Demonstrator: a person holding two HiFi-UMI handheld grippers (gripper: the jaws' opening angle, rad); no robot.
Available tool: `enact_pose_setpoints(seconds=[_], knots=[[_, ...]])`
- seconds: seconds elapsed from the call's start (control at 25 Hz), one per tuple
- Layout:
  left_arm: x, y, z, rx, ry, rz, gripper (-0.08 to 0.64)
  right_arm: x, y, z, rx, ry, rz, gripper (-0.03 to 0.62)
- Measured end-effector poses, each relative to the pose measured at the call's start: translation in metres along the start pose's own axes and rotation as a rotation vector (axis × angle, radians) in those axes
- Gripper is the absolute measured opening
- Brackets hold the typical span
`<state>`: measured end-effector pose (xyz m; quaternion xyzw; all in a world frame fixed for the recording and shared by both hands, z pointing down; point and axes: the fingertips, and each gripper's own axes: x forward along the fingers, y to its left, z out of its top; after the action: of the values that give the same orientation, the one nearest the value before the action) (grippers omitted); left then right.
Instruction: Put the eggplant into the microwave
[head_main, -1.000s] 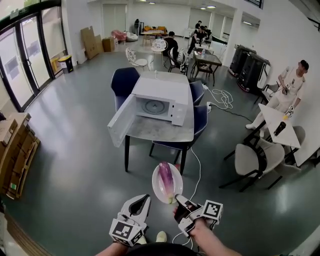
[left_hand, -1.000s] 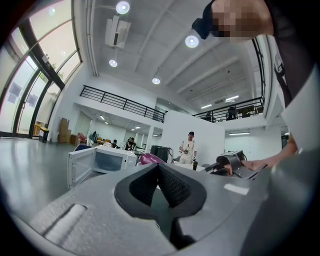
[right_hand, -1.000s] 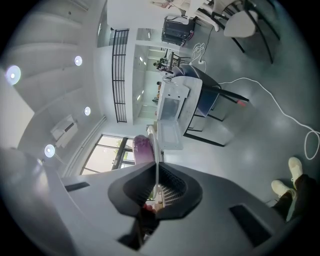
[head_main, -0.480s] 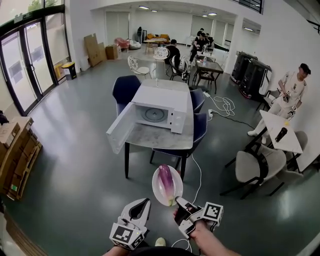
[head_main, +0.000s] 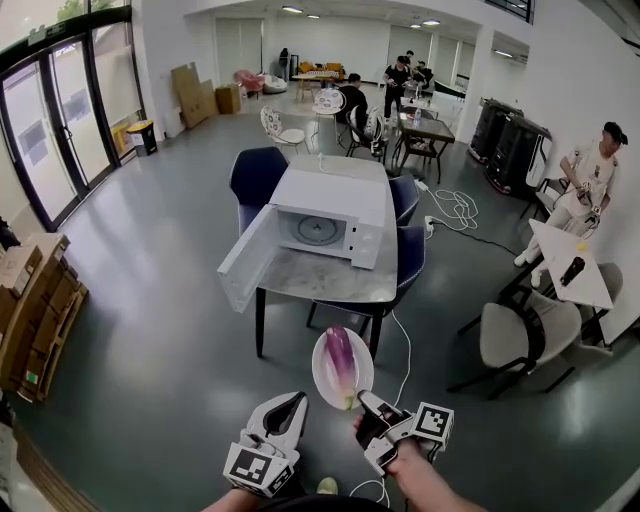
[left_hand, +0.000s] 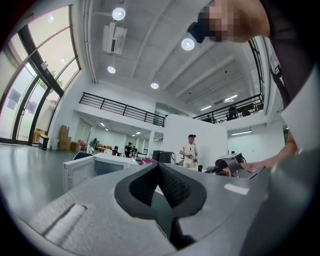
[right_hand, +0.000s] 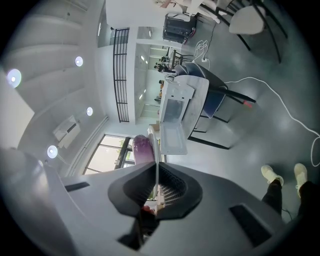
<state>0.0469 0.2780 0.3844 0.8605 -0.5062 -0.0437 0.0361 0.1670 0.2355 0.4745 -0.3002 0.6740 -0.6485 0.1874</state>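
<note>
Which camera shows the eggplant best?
The head view: the whole eggplant lies on the plate. The right gripper view shows only its purple end; the left gripper view, a tiny purple speck.

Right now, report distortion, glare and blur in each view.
Head view: sharp, evenly lit, fisheye bows the glass doors. Left gripper view: dark circular vignette, ceiling lamps flare. Right gripper view: rolled sideways, windows blown out, plate seen edge-on.

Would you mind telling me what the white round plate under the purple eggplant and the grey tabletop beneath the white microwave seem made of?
The white round plate: likely glazed ceramic, possibly melamine, given its smooth glossy rim. The grey tabletop: perhaps polished stone or laminate, given its pale mottled sheen.
</note>
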Motion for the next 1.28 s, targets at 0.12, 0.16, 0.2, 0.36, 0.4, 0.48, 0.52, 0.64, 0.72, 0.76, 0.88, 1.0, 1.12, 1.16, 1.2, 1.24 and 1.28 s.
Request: enact_pose_setpoints(seconds=[0.12,0.16,0.2,0.36,0.4,0.48,0.52,0.64,0.72,0.76,0.88,1.0,1.12,1.16,1.2,1.24,1.28], knots=[[0.013,0.022,0.001,-0.004,-0.002,-0.012,0.009,0.021,0.002,0.006,-0.004,-0.012,-0.008,0.018],[0.019,0.030,0.002,-0.005,-0.002,-0.018,0.009,0.028,0.003,0.009,-0.005,-0.016,-0.011,0.018],[0.025,0.038,0.002,-0.006,-0.001,-0.026,0.009,0.037,0.005,0.013,-0.006,-0.021,-0.014,0.018],[0.055,0.072,0.009,0.000,0.004,-0.064,0.009,0.073,0.013,0.028,-0.010,-0.048,-0.017,0.018],[0.063,0.082,0.011,0.001,0.004,-0.073,0.009,0.082,0.015,0.032,-0.010,-0.058,-0.018,0.018],[0.080,0.101,0.015,0.006,0.002,-0.091,0.009,0.101,0.020,0.040,-0.011,-0.079,-0.017,0.018],[0.088,0.111,0.017,0.010,0.000,-0.099,0.009,0.111,0.021,0.044,-0.012,-0.088,-0.016,0.018],[0.109,0.135,0.022,0.012,-0.008,-0.124,0.009,0.137,0.023,0.055,-0.015,-0.110,-0.016,0.018],[0.120,0.149,0.025,0.010,-0.017,-0.140,0.009,0.153,0.023,0.060,-0.013,-0.125,-0.016,0.018],[0.125,0.156,0.026,0.009,-0.019,-0.147,0.009,0.161,0.024,0.063,-0.010,-0.135,-0.016,0.018],[0.141,0.174,0.027,0.002,-0.017,-0.163,0.009,0.181,0.023,0.072,-0.003,-0.156,-0.023,0.018],[0.154,0.190,0.026,0.000,-0.015,-0.173,0.009,0.198,0.019,0.080,0.002,-0.162,-0.036,0.018],[0.169,0.205,0.027,-0.003,-0.016,-0.178,0.009,0.217,0.019,0.090,0.003,-0.165,-0.042,0.018],[0.176,0.209,0.027,-0.004,-0.016,-0.179,0.009,0.224,0.018,0.094,0.004,-0.164,-0.042,0.018],[0.182,0.214,0.026,-0.005,-0.015,-0.177,0.009,0.231,0.017,0.099,0.005,-0.161,-0.043,0.018],[0.189,0.219,0.025,-0.007,-0.015,-0.175,0.009,0.238,0.015,0.105,0.006,-0.157,-0.045,0.018],[0.196,0.224,0.024,-0.010,-0.015,-0.170,0.009,0.245,0.013,0.110,0.007,-0.151,-0.047,0.018]])
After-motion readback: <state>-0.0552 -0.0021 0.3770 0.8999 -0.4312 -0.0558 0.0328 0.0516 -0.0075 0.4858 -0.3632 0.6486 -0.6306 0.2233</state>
